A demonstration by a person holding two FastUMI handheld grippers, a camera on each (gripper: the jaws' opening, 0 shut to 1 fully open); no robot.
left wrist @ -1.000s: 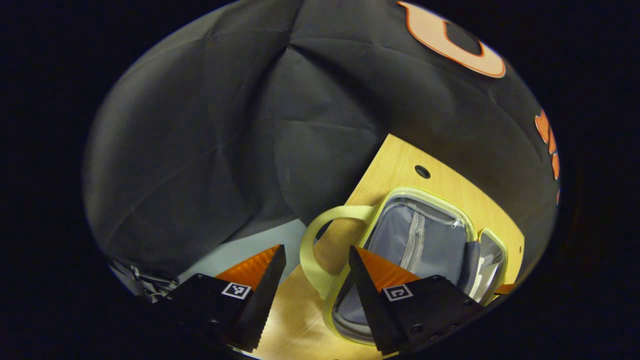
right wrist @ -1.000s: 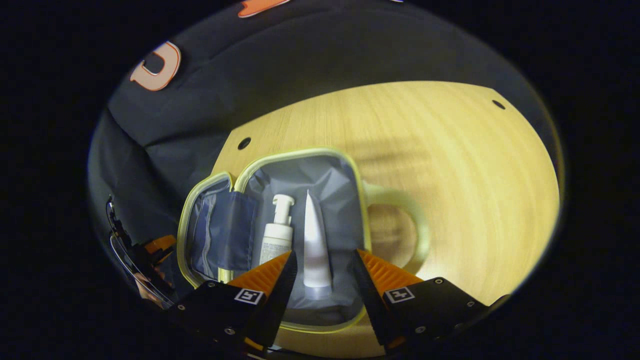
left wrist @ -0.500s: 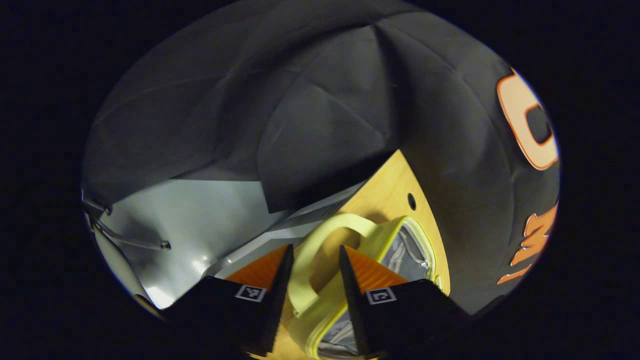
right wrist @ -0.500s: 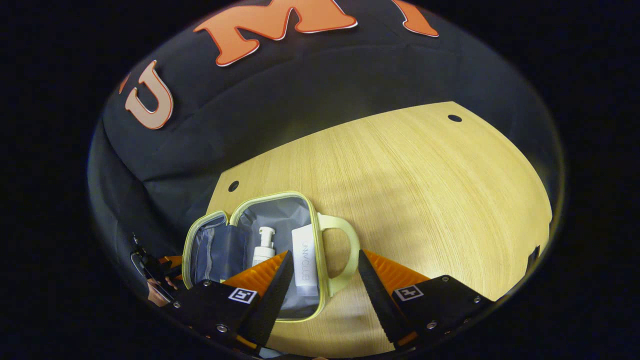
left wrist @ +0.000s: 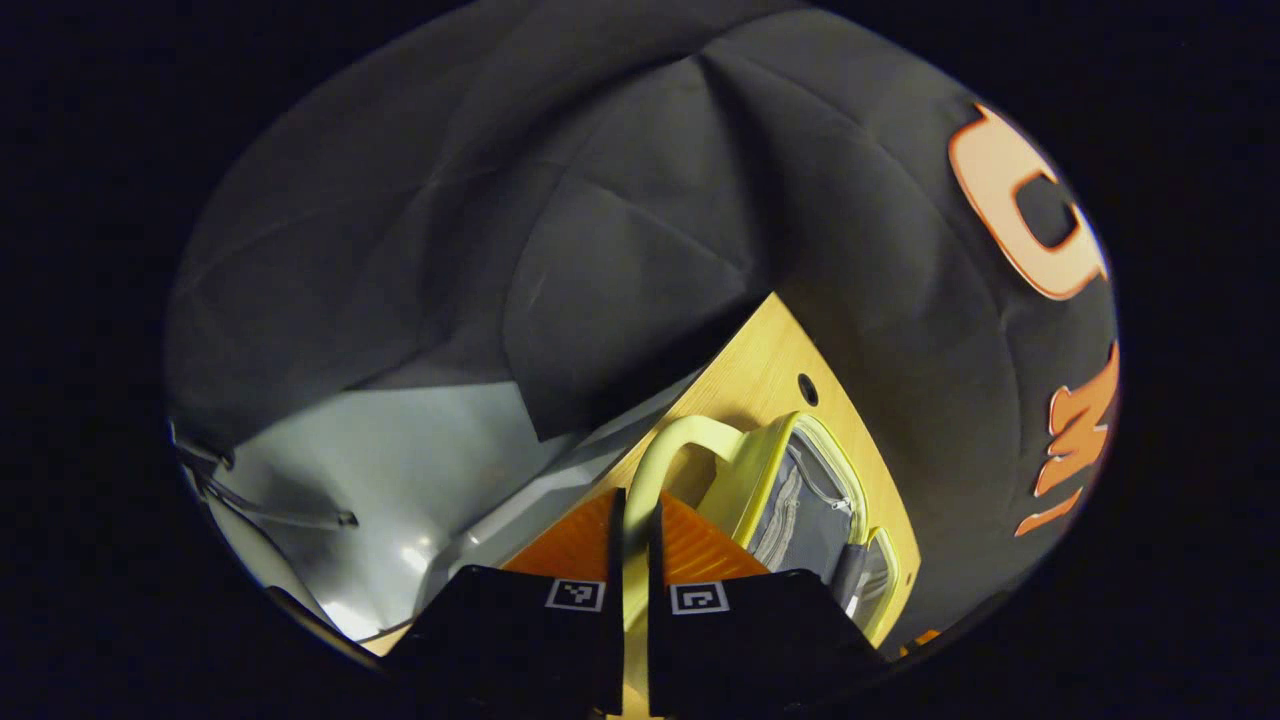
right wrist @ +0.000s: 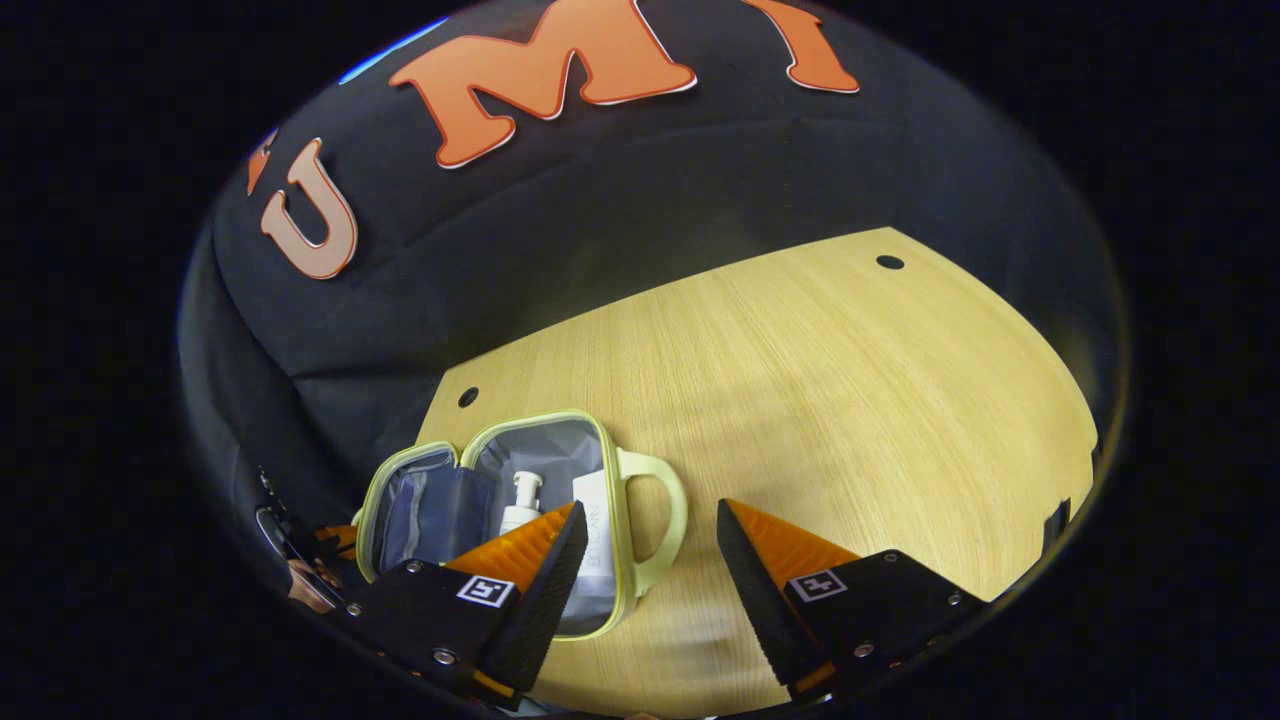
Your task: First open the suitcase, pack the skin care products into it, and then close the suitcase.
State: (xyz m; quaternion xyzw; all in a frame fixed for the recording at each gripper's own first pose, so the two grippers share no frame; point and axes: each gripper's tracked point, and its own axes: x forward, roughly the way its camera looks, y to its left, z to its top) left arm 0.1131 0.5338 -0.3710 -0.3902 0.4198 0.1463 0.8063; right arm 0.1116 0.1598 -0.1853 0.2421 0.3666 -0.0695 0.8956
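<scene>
**A:** so where's this at? In the left gripper view the left claw [left wrist: 632, 560] is pinched onto the pale-green handle [left wrist: 668, 450] on the lid [left wrist: 800, 495] side of the suitcase, handle running off toward 1 o'clock.

**B:** yeah, and the right claw [right wrist: 645, 560] is just spread wide with nothing in it. Right past it at 11 o'clock the suitcase [right wrist: 520, 505] lies open on the surface [right wrist: 800, 400], pump bottle [right wrist: 522, 500] and white tube [right wrist: 597, 540] side by side inside.

**A:** so opening and packing look done to me?

**B:** I'd say so. What's left is swinging that half over and closing it, maybe zipping. Rest of the surface out at 1 o'clock has no other products on it.
</scene>
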